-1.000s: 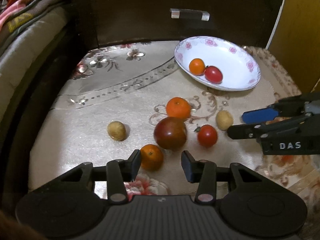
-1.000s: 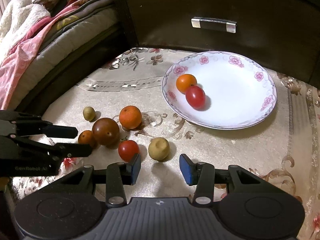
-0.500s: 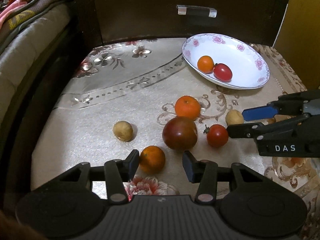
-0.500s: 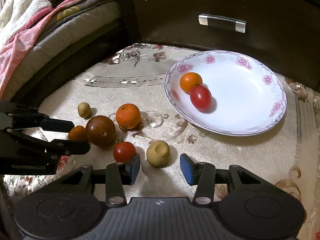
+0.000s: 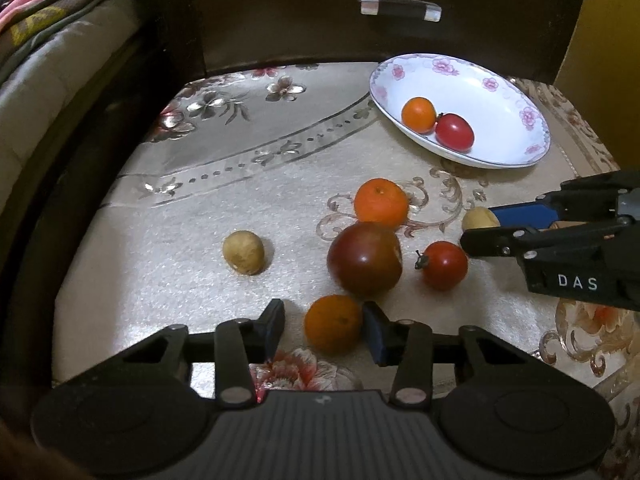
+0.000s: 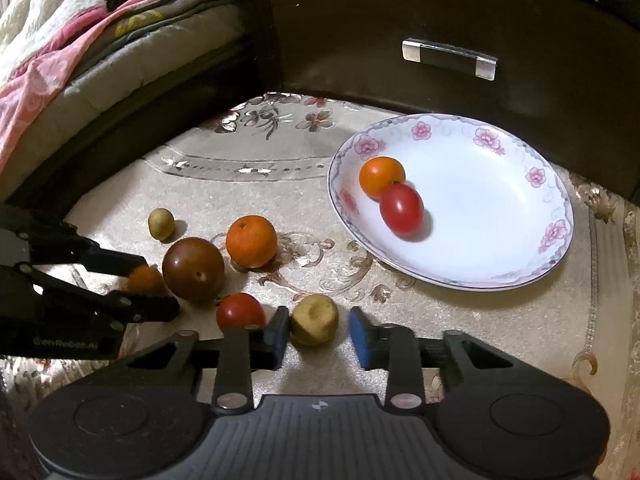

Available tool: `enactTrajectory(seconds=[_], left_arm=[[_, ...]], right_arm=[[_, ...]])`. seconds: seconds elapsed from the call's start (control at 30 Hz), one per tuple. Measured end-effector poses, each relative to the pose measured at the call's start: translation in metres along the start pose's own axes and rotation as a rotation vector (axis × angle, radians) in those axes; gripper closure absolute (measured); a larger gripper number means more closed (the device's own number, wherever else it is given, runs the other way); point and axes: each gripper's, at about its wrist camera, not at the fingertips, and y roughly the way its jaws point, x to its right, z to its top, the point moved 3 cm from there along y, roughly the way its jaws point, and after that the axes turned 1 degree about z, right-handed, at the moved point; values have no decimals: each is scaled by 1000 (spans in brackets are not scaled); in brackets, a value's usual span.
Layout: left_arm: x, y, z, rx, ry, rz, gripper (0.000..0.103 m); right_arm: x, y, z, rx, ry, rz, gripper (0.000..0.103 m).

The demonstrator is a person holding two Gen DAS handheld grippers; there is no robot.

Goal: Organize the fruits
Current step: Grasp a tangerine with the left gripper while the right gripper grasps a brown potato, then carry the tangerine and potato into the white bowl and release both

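1. A patterned cloth (image 5: 180, 264) lies between a bed (image 5: 48, 80) at 9 o'clock and a dark drawer (image 5: 320, 20) at 12.
2. We judge the job a quarter done. The plate (image 5: 532, 148) at 1 o'clock holds two fruits, and six wait loose on the cloth.
3. Our left gripper (image 5: 320, 326) has just been closing its fingers round the small orange (image 5: 333, 328) at 6 o'clock. One side still shows a gap. The orange is round, with no long axis.
4. Our right gripper (image 6: 319, 330) has just drawn its fingers narrow on the pale fruit (image 6: 314, 320) at 6 o'clock, whose dimple faces up.
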Motion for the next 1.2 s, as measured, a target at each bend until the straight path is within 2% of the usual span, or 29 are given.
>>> enactTrajectory(seconds=[0.1, 0.33, 0.7, 1.1, 1.2], left_arm=[[1, -1, 0, 0, 5, -8, 59], [1, -4, 1, 5, 14, -21, 61], [3, -1, 0, -4, 34, -22, 61], [4, -1, -2, -7, 43, -17, 60], [6, -3, -3, -10, 59, -20, 64]], right_arm=[[-1, 0, -1, -1, 2, 4, 83], [-1, -4, -3, -12, 12, 12, 83], [-7, -12, -12, -51, -5, 33, 83], [-9, -11, -12, -56, -19, 41, 80], [-9, -11, -12, -57, -24, 41, 81]])
